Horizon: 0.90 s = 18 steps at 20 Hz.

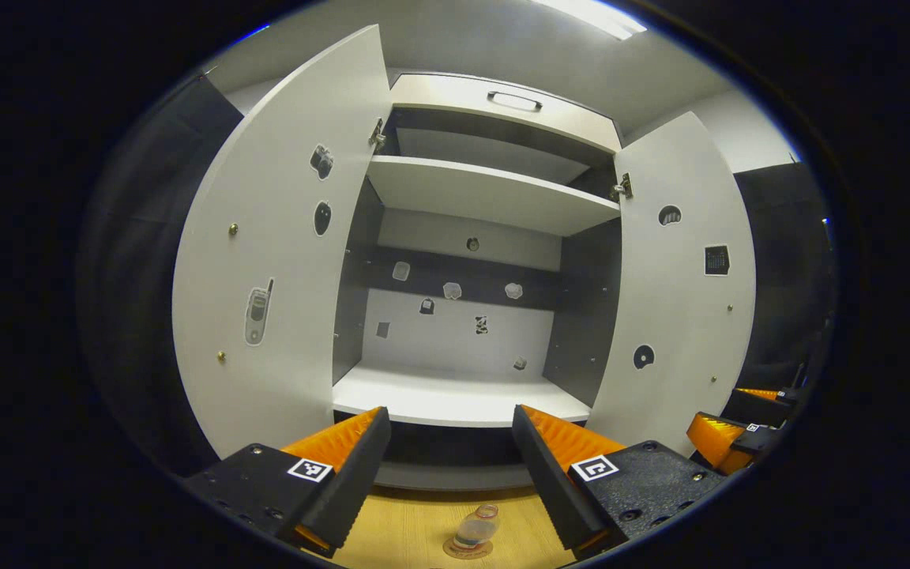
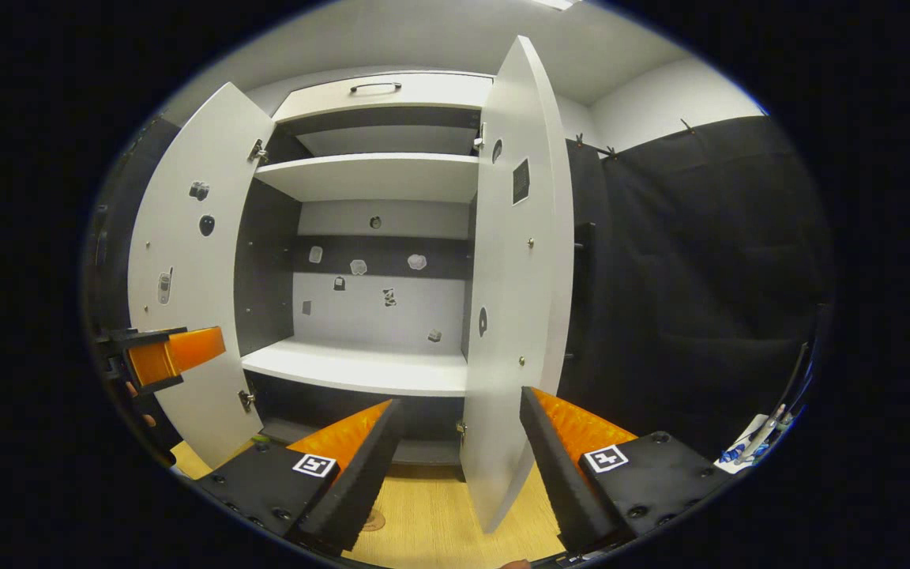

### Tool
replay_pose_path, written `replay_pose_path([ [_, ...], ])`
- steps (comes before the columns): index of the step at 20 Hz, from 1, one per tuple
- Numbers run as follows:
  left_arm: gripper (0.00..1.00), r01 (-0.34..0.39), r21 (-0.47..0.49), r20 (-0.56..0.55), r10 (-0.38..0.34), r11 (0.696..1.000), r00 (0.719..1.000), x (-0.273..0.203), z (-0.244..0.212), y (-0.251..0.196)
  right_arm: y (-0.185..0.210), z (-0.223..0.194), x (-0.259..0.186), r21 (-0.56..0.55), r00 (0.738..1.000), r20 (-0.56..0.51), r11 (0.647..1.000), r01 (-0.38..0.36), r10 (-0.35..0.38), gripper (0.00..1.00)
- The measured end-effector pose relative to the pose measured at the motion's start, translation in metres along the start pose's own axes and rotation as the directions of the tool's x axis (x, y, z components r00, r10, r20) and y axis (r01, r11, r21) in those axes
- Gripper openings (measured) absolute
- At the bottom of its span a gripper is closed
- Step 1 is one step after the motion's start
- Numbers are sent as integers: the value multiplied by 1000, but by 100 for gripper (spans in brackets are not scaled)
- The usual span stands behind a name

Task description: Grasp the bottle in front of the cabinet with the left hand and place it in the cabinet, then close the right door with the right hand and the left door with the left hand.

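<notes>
Left gripper (image 1: pixel 450 462): fingers spread wide, holding nothing. Below and between them, small clear plastic bottle (image 1: pixel 477 528) on round coaster, on wooden tabletop (image 1: pixel 407 537) in front of cabinet (image 1: pixel 463 395); bottle low in left gripper view, hard to make out.

Right gripper (image 2: pixel 455 454): fingers spread wide, empty, right door (image 2: pixel 514 316) edge between them farther off. Left door (image 2: pixel 186 261) swung open. Cabinet shelves white, flat; small stickers on back panel, too small to tell.

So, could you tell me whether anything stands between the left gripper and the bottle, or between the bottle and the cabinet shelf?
Nothing visible does. The left gripper is open, with the bottle on the floor below its gap. Both doors, left door and right door, stand open, leaving the lower shelf reachable.
</notes>
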State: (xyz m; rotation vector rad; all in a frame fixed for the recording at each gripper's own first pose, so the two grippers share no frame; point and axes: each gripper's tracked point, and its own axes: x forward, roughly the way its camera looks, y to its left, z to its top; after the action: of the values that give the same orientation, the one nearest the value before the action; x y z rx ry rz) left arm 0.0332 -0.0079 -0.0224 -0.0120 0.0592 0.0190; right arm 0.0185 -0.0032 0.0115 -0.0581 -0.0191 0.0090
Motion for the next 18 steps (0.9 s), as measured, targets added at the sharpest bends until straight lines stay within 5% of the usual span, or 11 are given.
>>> replay_pose_path([
  [11, 95, -71, 33, -30, 72, 997, 997, -5, -42, -40, 2, -14, -7, 33, 979, -18, 979, -203, 204, 98],
  [18, 95, -4, 2, -89, 4, 1000, 996, 4, -111, -56, -5, -18, -36, 12, 986, -4, 985, -169, 169, 98],
])
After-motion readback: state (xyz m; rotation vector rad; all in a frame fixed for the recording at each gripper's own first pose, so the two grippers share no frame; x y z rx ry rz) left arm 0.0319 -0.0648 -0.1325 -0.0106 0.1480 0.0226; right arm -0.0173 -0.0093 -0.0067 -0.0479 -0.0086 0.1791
